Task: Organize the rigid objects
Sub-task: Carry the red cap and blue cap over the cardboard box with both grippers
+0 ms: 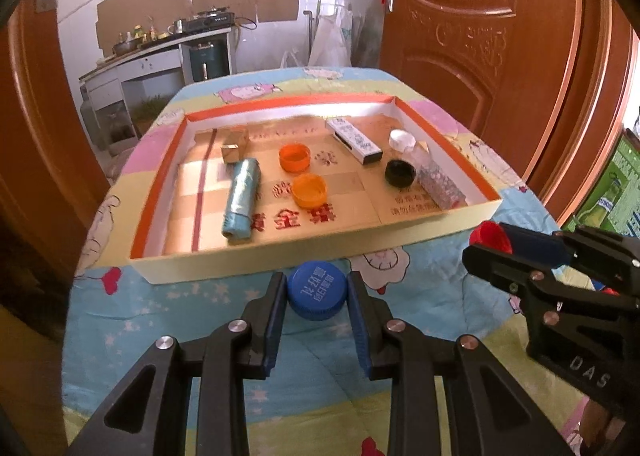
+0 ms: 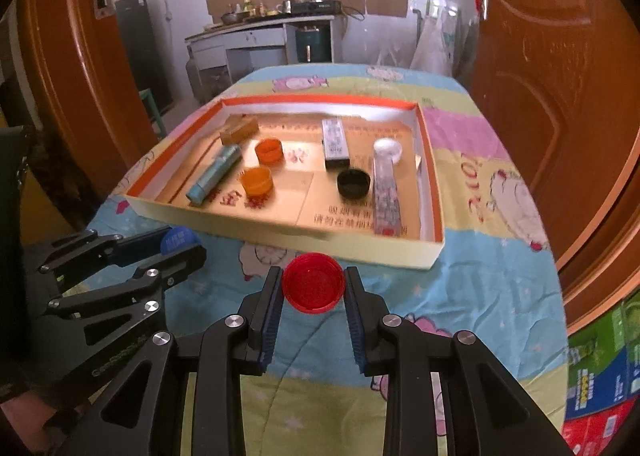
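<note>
Blue cap [image 1: 316, 290]: clamped between the jaws of the left gripper [image 1: 317, 296], printed top facing up, held above the patterned cloth just in front of the tray's near wall.
Red cap [image 2: 313, 282]: clamped between the jaws of the right gripper [image 2: 313, 288], hollow side up, also over the cloth in front of the tray.
Left gripper pose: angled down and forward toward the tray; both blue pads press flat on the blue cap's ribbed sides. In the right wrist view it shows at lower left, the cap peeking out between its fingers.
Right gripper pose: angled down and forward, set to the right of the left gripper and level with it; its pads press on the red cap's rim.
Tray [image 1: 404, 234]: shallow cardboard box with an orange rim, lying on the cloth-covered counter [image 1: 168, 304].
Tray contents: light blue roll [image 1: 240, 199] lying on its side at left, small gold box [image 1: 235, 147] behind it, two orange caps [image 1: 309, 189] in the middle, a long white box [image 1: 353, 140], a black cap [image 1: 400, 172] and a clear bottle [image 1: 434, 175] lying on its side at right.
Background: brown wooden doors [image 1: 472, 27] on both sides, a kitchen bench behind.
</note>
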Motion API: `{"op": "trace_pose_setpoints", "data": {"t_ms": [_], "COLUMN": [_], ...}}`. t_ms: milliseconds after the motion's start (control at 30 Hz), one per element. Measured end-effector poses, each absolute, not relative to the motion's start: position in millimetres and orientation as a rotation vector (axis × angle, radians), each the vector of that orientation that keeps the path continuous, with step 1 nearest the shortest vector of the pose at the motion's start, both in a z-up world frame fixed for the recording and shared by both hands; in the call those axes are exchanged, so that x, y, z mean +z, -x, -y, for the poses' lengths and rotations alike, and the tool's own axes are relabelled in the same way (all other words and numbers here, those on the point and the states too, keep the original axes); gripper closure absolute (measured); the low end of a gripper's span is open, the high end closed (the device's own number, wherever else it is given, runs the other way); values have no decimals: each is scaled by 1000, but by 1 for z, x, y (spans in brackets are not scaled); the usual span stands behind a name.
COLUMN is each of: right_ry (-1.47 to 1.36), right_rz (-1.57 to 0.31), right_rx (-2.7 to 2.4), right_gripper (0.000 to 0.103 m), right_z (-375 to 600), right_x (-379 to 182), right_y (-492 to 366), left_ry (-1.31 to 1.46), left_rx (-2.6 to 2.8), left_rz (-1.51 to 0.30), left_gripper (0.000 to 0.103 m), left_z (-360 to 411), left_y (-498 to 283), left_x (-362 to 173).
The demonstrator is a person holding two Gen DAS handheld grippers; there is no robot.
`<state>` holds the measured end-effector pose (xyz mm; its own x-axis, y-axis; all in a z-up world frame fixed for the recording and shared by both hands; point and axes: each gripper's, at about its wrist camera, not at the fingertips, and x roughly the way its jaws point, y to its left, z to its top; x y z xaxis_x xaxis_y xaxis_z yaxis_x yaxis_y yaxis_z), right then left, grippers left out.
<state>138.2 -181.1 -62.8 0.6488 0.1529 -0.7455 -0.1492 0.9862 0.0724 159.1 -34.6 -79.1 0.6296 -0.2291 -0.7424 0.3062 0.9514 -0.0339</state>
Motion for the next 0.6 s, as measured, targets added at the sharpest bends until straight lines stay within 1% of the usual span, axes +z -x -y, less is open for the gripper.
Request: {"op": "trace_pose_setpoints", "data": {"t_ms": [300, 600], "right_ry": [23, 37], "right_rz": [-806, -794], "right_rx": [185, 215], "right_gripper": [73, 73], "right_z": [182, 182], "right_x": [-37, -22], "right_y": [-149, -171], "left_ry": [-72, -62], "left_rx": [-301, -314], "left_rz": [-800, -770], "left_gripper": [72, 72], "left_z": [24, 21], "left_y": [-165, -188], "left_x": [-57, -32]}}
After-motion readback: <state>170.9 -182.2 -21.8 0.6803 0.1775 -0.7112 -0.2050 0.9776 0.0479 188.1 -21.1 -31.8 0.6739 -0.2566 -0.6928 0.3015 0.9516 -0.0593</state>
